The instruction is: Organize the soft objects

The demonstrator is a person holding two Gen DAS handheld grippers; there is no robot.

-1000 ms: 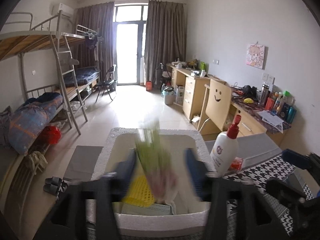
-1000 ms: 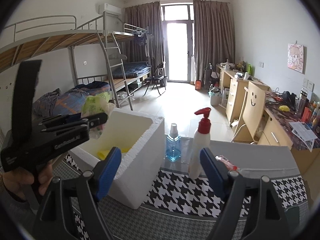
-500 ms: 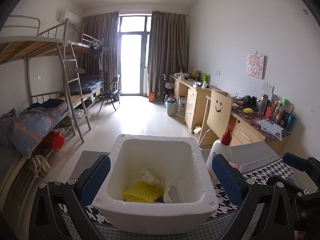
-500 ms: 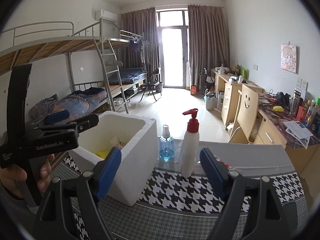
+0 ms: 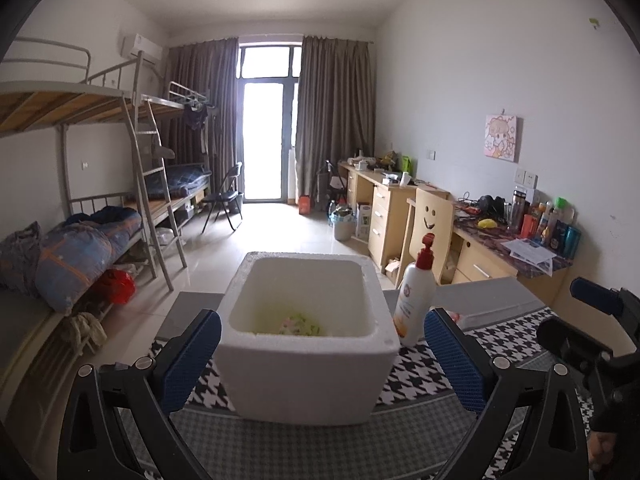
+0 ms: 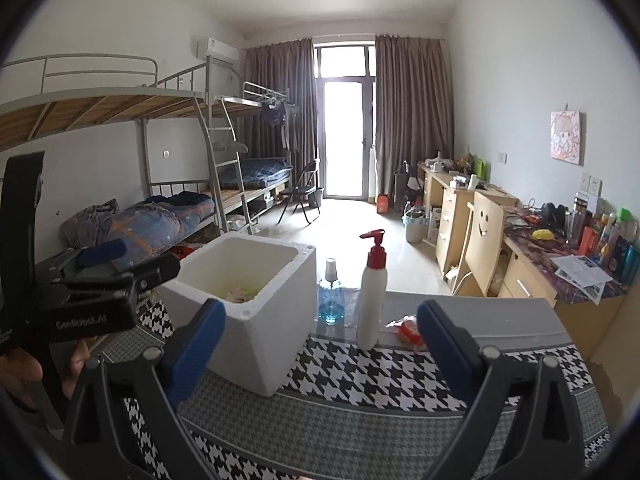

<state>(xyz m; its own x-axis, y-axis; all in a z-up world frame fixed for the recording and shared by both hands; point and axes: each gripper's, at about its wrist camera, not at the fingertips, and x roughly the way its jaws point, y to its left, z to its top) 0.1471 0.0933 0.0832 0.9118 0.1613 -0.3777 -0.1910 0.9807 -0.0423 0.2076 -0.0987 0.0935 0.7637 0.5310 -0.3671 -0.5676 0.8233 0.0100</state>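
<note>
A white foam box [image 5: 308,372] stands on the houndstooth table cloth [image 5: 500,336]. Inside it lies a soft green and pink bundle [image 5: 298,326], whose top peeks over the rim in the right wrist view [image 6: 240,292]. My left gripper [image 5: 322,360] is open in front of the box, level with its near wall, and holds nothing. My right gripper [image 6: 320,344] sits to the right of the box [image 6: 256,344]. Its jaws are opening and grip nothing.
A white pump bottle with a red top [image 6: 372,300] and a blue spray bottle [image 6: 331,300] stand just right of the box. A red and white packet [image 6: 406,326] lies behind the right pad. A hand [image 6: 24,368] holds the left tool. Bunk beds stand left, desks right.
The left gripper let the green and pink bundle fall into the box, opened wide and drew back from it. The right gripper also drew back and its jaws spread wider.
</note>
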